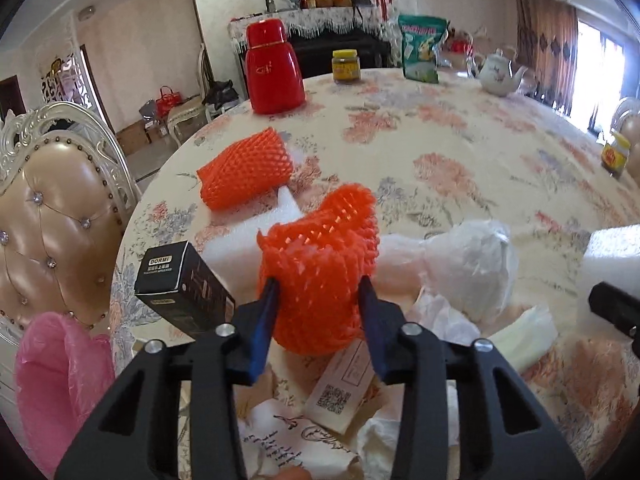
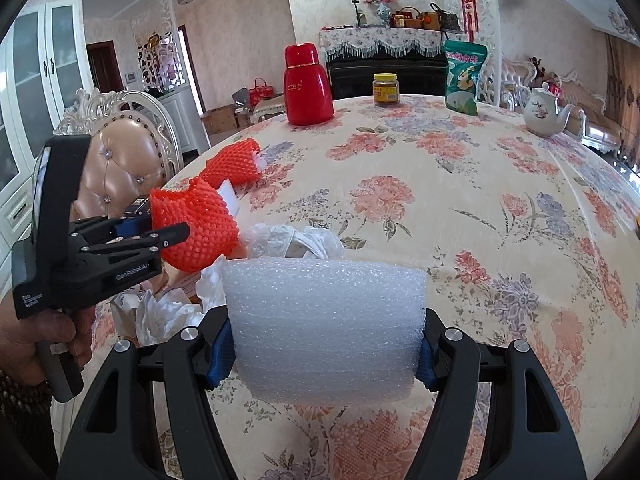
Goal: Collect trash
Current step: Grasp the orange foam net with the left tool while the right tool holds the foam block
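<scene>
Clamped between the blue fingers of the right gripper (image 2: 324, 354), a white bubble-wrap roll (image 2: 324, 320) fills the lower centre of the right wrist view. At centre of the left wrist view, the left gripper (image 1: 318, 300) squeezes an orange foam net (image 1: 320, 264) above the floral tablecloth (image 1: 460, 152), with a second orange net (image 1: 246, 168) lying upper left.

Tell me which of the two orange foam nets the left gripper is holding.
The nearer orange foam fruit net, squeezed between the left gripper's blue fingers. The other orange foam net lies untouched on the floral tablecloth, farther toward the red thermos flask.
</scene>
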`<action>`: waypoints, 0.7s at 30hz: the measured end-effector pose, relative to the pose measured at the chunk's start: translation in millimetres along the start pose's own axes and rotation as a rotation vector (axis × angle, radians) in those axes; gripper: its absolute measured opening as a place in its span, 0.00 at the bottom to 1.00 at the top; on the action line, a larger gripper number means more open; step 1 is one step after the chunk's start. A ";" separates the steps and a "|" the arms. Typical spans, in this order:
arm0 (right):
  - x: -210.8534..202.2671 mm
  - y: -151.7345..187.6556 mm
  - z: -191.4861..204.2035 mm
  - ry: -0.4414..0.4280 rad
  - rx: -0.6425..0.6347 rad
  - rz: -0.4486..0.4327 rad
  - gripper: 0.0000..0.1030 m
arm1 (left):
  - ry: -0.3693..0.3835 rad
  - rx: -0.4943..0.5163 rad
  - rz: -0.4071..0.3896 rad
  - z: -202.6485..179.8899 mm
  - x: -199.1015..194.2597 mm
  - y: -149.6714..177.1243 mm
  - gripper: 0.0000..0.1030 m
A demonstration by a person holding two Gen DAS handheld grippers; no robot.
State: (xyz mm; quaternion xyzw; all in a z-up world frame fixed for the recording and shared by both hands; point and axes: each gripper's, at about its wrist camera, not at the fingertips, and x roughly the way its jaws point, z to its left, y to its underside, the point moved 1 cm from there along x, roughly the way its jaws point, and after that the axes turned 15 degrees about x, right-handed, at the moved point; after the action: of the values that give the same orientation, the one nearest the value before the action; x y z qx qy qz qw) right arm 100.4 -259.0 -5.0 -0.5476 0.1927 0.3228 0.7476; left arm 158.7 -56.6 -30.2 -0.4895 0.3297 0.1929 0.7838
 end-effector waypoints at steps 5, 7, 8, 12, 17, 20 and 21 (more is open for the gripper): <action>0.1 0.3 4.2 -0.003 -0.007 0.000 0.64 | 0.014 -0.017 -0.020 4.8 -8.3 2.2 0.24; -0.2 -0.1 5.5 -0.005 -0.007 -0.002 0.64 | 0.016 -0.026 -0.049 7.0 -16.3 1.4 0.23; -0.5 -0.7 6.7 -0.005 -0.006 -0.005 0.64 | 0.020 -0.036 -0.072 9.2 -22.0 0.8 0.23; -1.9 -3.4 12.0 -0.009 -0.014 -0.016 0.64 | 0.022 -0.065 -0.140 16.4 -39.8 -2.2 0.23; -3.9 -7.3 22.1 -0.015 -0.026 -0.034 0.64 | 0.007 -0.109 -0.208 31.2 -64.5 -0.7 0.23; -4.6 -9.5 29.1 -0.020 -0.029 -0.042 0.64 | -0.010 -0.125 -0.229 40.5 -76.5 2.1 0.23; -4.8 -10.0 31.6 -0.021 -0.032 -0.044 0.64 | -0.016 -0.132 -0.237 44.0 -80.9 3.9 0.23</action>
State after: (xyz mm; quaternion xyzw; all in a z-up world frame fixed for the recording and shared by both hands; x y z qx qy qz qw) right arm 101.9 -232.4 15.4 -0.5601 0.1676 0.3150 0.7476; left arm 113.4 -13.8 37.7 -0.5738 0.2498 0.1242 0.7700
